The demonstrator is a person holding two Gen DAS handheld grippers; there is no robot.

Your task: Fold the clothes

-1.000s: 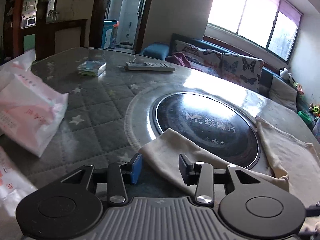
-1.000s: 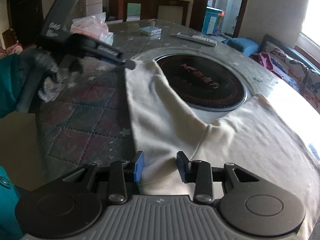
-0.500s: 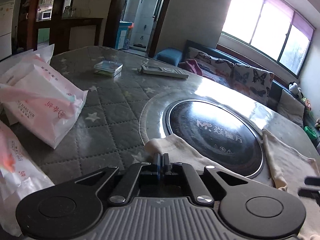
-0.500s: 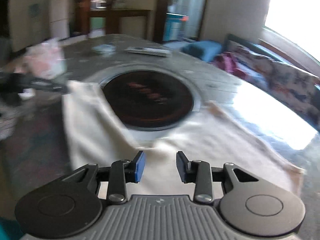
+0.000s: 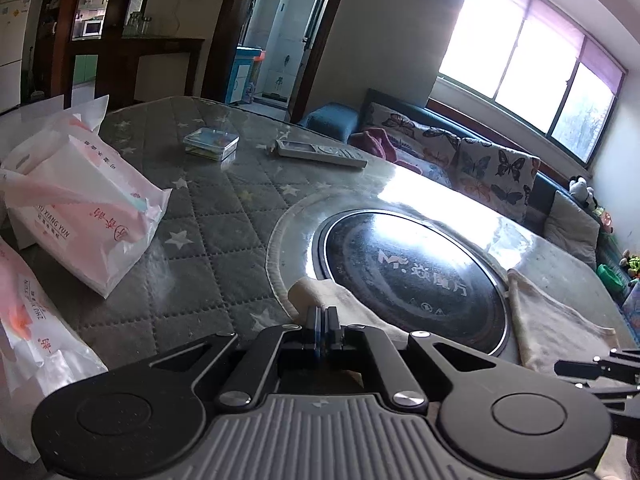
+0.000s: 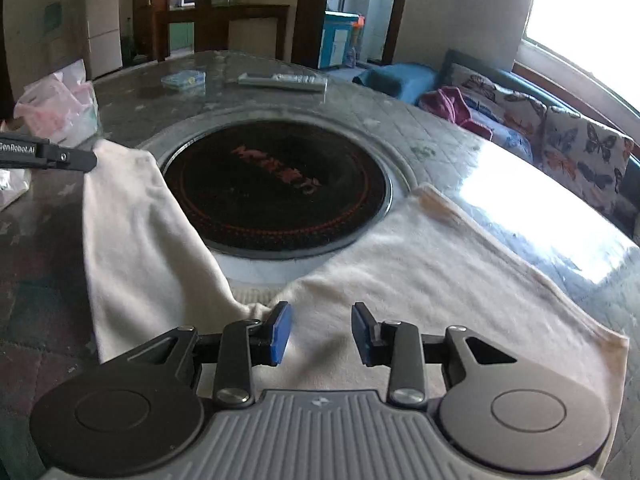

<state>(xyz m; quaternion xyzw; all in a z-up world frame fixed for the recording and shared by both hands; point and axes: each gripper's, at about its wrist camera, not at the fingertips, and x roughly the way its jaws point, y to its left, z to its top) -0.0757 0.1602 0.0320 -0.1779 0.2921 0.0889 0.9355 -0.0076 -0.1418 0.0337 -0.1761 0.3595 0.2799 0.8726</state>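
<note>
On the quilted tabletop [image 6: 48, 288] lay cream trousers [image 6: 400, 264], spread in a V around the round black hob [image 6: 276, 184], legs running away from both tools. The right tongs [image 6: 321, 334] stood apart just above the crotch, touching nothing. Farther off, the left tongs [image 5: 321, 326] were clamped on the left leg's cuff [image 5: 308, 292].

cream garment [image 6: 420, 264] | spread flat (two legs) | flanking black hob

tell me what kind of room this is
Most likely a home living and dining room: a round table with a built-in hotplate, a sofa with butterfly cushions under the window, and a kitchen with a fridge through the doorway.
</note>
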